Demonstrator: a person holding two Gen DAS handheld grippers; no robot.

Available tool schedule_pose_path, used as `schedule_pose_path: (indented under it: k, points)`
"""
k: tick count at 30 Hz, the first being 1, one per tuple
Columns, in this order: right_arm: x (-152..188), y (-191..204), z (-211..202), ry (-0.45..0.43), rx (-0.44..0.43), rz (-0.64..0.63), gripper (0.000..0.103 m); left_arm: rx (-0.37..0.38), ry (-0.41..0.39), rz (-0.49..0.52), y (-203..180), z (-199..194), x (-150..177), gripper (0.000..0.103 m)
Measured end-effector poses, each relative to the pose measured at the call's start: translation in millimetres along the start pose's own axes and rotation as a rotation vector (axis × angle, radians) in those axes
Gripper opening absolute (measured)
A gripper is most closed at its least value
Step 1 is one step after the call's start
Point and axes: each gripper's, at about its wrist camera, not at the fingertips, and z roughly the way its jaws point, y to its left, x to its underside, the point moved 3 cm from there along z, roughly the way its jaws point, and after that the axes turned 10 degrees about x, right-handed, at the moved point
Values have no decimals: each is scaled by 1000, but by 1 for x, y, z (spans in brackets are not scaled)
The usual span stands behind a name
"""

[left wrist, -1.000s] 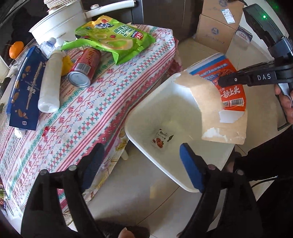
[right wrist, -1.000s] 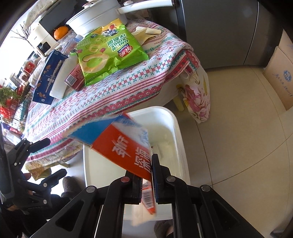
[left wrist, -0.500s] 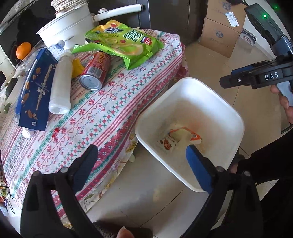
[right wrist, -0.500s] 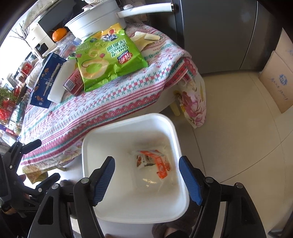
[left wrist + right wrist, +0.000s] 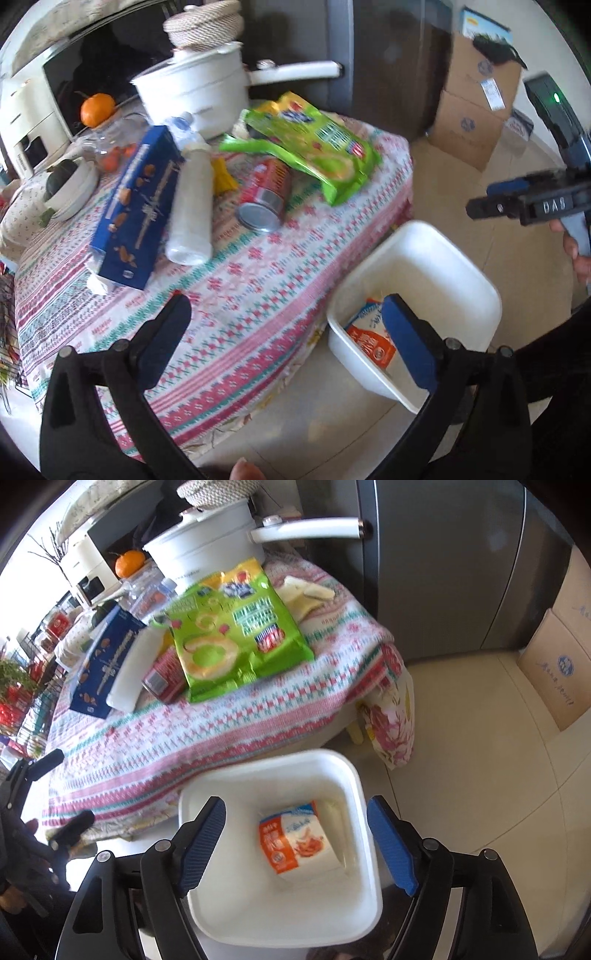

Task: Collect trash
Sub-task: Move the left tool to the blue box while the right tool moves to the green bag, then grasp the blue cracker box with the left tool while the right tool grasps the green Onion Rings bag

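A white bin stands on the floor beside the table; an orange and white packet lies inside it, also seen in the left wrist view. My right gripper is open and empty above the bin. My left gripper is open and empty over the table's near edge. On the table lie a green snack bag, a red can, a white bottle and a blue box.
A white pot with a long handle, an orange and a bowl sit at the table's back. Cardboard boxes stand on the floor by a dark cabinet. The patterned tablecloth hangs over the edge.
My right gripper opened and let go of the orange packet, which dropped into the bin. My left gripper moved left, toward the table.
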Motion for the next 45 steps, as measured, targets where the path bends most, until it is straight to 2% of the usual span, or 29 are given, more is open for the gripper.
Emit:
schedule_pose_path:
  k: [5, 14, 20, 25, 28, 30, 31, 33, 35, 38, 41, 45]
  points:
    - [-15, 10, -7, -33, -3, -7, 83, -58, -72, -17, 33, -15, -18, 102]
    - [-46, 37, -12, -71, -21, -6, 83, -180, -60, -114, 105, -2, -50, 102]
    - [-61, 53, -8, -90, 4, -22, 83, -177, -55, -127, 124, 20, -66, 102]
    - [-70, 61, 0, -73, -13, -4, 83, -145, -63, -228, 143, 34, -72, 102]
    - [-75, 66, 4, -75, -3, -2, 83, -117, -53, -277, 152, 43, -72, 90]
    - [-78, 70, 9, -78, 16, -10, 83, -104, -43, -301, 157, 48, -71, 72]
    - [-80, 73, 12, -81, 30, -18, 83, -96, -39, -310, 158, 49, -70, 67]
    - [-84, 78, 16, -86, 48, -32, 83, -89, -34, -323, 159, 51, -69, 45]
    - [-88, 84, 21, -92, 71, -53, 83, -67, -38, -339, 160, 48, -67, 43]
    - [-92, 96, 29, -96, 91, -87, 83, -52, -53, -335, 158, 41, -66, 33]
    - [-95, 109, 37, -94, 115, -122, 83, -72, -68, -323, 155, 31, -64, 30]
    - [-98, 122, 49, -90, 139, -154, 83, -58, -92, -340, 155, 16, -60, 29]
